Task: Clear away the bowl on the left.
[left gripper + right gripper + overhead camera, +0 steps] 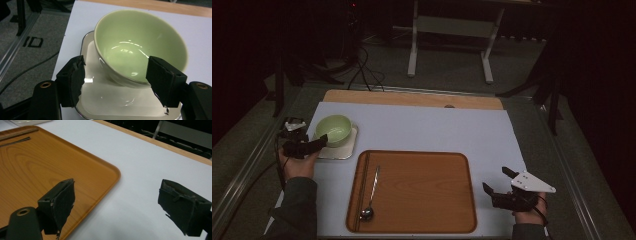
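A pale green bowl (333,129) stands on a square white plate (346,151) at the table's left. My left gripper (315,138) reaches it from the left. In the left gripper view the bowl (140,45) sits on the plate (107,102), and the left gripper (118,83) stands open, its jaws wide on either side of the bowl's near wall without touching it. My right gripper (495,178) hovers open beside the right edge of a wooden tray (422,200). In the right gripper view that gripper (117,205) has nothing between its jaws, above the tray's corner (100,170) and the white table.
On the tray's left side lie a metal spoon (372,195) and a pair of chopsticks (362,185), whose ends (17,133) reach the top left of the right gripper view. A white mat (452,130) covers the table. Dark floor, cables and a stand lie beyond.
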Available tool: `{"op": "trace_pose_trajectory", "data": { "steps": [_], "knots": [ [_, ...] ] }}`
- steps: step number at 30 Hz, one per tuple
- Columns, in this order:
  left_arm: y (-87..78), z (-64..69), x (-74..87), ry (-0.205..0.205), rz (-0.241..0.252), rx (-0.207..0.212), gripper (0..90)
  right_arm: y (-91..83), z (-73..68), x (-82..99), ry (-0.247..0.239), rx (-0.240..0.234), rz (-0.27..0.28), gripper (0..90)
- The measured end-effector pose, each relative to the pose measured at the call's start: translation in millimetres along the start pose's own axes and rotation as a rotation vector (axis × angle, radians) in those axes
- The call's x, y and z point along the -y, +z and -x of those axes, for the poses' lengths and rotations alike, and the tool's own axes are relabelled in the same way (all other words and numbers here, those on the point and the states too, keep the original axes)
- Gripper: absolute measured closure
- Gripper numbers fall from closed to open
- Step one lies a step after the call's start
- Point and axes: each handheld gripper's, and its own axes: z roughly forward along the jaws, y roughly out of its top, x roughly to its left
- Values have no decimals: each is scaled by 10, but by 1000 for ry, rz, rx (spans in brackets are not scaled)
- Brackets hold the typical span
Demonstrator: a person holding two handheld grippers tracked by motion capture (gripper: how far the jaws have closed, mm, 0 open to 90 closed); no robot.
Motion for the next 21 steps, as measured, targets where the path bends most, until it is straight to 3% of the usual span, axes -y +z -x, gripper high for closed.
{"op": "trace_pose_trajectory", "data": {
  "steps": [6, 14, 18, 21],
  "knots": [
    [105, -64, -4, -45, -21, -7, 339, 1, -4, -3, 0, 0, 1, 136],
    [244, -40, -53, -33, -61, 6, 422, 9, -22, -10, -7, -7, 2, 136],
    [324, -48, -60, -69, -103, 22, 493, -6, -22, -9, -5, -3, 5, 136],
    [391, -36, -31, -59, -155, 9, 546, -13, -21, -6, -4, -2, 5, 136]
  ]
}}
